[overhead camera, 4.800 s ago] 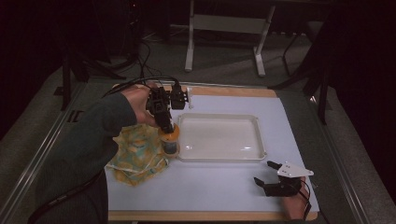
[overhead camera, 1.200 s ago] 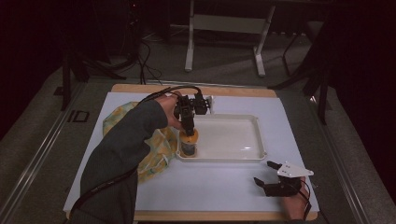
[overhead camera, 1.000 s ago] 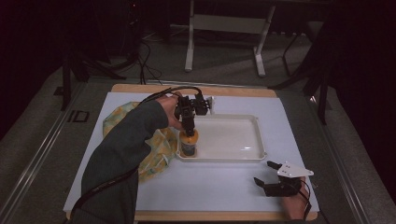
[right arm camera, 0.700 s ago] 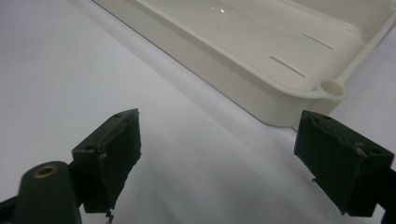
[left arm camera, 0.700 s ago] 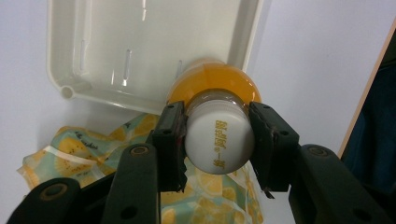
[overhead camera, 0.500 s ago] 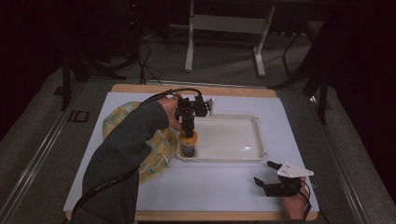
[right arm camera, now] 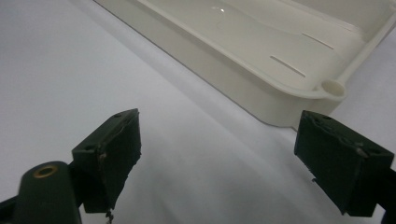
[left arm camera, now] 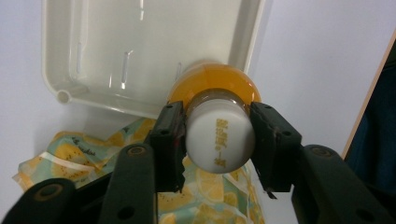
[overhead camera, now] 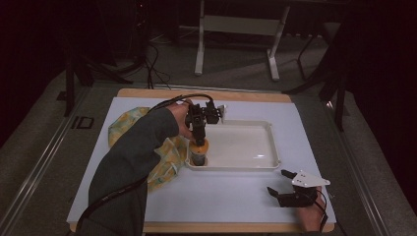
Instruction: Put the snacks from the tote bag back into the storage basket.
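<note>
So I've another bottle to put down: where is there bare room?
The tray floor right of the orange bottle is bare, as is the white mat between tray and near edge. Crowded: the tray's left end with the left hand-held gripper, and the patterned cloth.

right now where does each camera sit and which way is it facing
High view: above the person's side, looking forward and down on the table; shows sleeve, both grippers.
Left gripper view: rides the left gripper, looking down on the bottle standing in the tray; jaws have just been opening, bottle between them.
Right gripper view: low, on the right gripper, facing the tray's side.
All share the tray.
</note>
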Demonstrator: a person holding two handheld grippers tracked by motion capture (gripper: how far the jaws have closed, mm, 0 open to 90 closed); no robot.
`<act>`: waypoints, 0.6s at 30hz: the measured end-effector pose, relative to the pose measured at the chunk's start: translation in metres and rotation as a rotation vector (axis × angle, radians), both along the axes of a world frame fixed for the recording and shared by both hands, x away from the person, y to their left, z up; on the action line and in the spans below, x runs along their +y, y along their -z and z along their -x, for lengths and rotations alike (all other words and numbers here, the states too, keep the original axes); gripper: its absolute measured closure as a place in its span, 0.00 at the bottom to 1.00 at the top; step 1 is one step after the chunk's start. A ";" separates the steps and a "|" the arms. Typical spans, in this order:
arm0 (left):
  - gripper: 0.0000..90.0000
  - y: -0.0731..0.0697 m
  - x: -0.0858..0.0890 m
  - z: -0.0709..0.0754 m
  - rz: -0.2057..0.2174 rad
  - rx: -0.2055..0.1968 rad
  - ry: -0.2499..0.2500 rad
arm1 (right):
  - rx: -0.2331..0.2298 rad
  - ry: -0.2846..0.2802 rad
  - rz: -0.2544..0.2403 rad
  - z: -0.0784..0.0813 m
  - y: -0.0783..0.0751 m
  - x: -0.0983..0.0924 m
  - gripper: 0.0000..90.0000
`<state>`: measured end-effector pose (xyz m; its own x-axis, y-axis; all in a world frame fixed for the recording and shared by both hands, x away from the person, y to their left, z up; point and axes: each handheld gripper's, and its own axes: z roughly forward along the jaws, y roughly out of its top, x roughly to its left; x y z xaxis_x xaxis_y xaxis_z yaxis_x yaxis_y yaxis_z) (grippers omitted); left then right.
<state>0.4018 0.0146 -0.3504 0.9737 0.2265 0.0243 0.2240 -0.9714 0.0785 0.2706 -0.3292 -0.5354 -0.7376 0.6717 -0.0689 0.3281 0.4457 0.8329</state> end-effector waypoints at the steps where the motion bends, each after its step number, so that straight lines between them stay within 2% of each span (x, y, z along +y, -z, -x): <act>1: 0.60 -0.001 0.000 0.000 0.007 -0.003 -0.001 | 0.000 0.000 -0.001 0.000 0.000 0.000 0.16; 7: 0.55 -0.010 0.004 -0.001 0.042 -0.020 -0.018 | 0.000 0.001 0.000 0.000 0.000 0.000 0.16; 18: 0.53 -0.017 0.011 0.000 0.057 -0.014 -0.019 | 0.000 0.000 0.002 0.000 0.000 0.000 0.16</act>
<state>0.4016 0.0252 -0.3335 0.9690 0.2460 0.0246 0.2405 -0.9609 0.1370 0.2706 -0.3290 -0.5354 -0.7376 0.6716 -0.0701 0.3281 0.4472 0.8321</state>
